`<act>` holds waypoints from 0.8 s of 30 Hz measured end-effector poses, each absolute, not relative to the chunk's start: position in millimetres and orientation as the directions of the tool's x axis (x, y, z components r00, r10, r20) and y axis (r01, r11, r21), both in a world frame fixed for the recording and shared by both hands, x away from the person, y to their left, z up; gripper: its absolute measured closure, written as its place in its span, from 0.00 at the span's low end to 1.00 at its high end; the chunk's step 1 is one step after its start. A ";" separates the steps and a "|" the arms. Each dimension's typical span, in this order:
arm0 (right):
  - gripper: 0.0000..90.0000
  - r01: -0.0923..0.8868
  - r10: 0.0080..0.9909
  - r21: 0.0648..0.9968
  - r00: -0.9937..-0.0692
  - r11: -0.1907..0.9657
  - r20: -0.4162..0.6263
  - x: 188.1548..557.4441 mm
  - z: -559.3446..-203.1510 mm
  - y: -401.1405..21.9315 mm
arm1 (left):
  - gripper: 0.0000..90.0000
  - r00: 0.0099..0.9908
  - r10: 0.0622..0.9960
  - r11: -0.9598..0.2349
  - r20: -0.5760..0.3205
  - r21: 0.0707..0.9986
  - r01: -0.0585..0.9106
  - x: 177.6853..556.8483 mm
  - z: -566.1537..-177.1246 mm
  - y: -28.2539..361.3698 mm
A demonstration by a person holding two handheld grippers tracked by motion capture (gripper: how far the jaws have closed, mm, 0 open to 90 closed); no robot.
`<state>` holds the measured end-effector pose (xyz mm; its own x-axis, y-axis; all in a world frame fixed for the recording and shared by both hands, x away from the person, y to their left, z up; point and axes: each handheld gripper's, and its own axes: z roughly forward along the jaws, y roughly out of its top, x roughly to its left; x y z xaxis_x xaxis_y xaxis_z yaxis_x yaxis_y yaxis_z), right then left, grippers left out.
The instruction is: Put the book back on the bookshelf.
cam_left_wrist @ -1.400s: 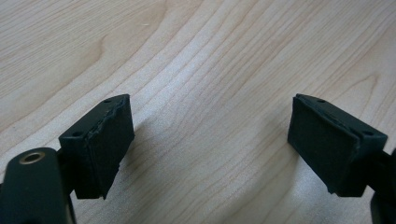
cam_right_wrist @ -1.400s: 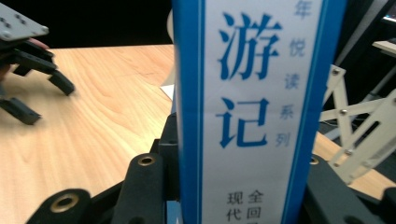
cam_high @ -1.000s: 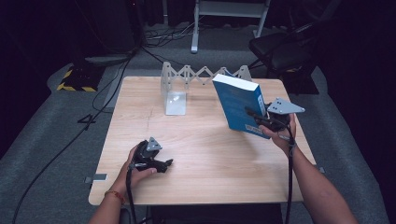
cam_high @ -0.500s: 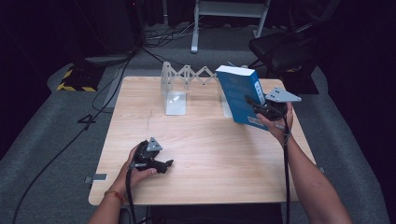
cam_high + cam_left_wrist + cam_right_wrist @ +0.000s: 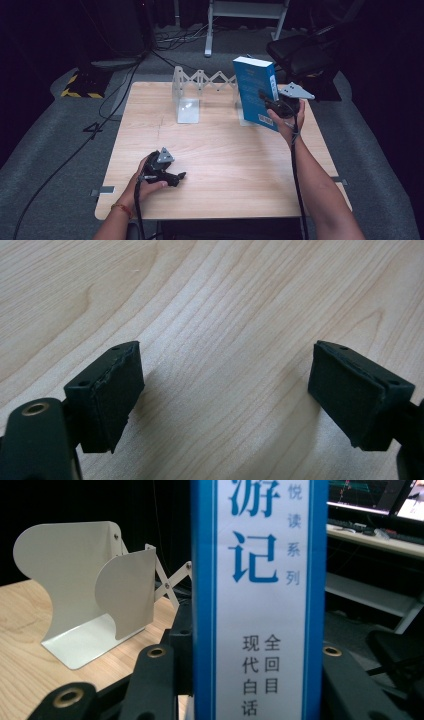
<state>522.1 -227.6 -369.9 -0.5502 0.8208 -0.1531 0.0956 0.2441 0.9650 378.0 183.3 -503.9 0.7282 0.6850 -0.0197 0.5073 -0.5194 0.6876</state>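
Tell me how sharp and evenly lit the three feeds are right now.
High view: table brightly lit, surroundings near black, picture slightly soft. Left gripper view: wood grain crisp, open pads cast soft shadows. Right gripper view: book spine close and slightly soft, characters legible; white bookend evenly lit, black behind.

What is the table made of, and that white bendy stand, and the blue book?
Table: looks like pale wood or a wood-look top, with matt grain lines. Stand: probably thin metal painted glossy white, with bent flat plates and riveted scissor links. Book, clamped in the right gripper: paper with a smooth printed cover, white page edges on top.
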 end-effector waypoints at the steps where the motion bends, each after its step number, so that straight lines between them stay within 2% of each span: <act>1: 0.69 0.098 0.825 0.965 -0.544 0.244 -0.154 524.7 -372.4 -225.8 | 0.17 0.728 0.685 -0.517 -0.023 0.688 0.509 377.9 -504.0 183.1; 5: 0.69 0.096 0.832 0.963 -0.529 0.253 -0.166 531.4 -380.3 -218.7 | 0.17 0.730 0.683 -0.519 -0.022 0.688 0.507 377.8 -504.0 183.0; 13: 0.69 0.103 0.858 0.980 -0.504 0.169 -0.095 543.1 -401.0 -216.5 | 0.17 0.740 0.673 -0.525 -0.023 0.689 0.499 377.3 -504.1 182.6; 24: 0.68 0.089 0.841 0.984 -0.535 0.156 -0.085 526.4 -415.5 -231.4 | 0.17 0.743 0.669 -0.530 -0.018 0.689 0.494 377.0 -504.1 182.3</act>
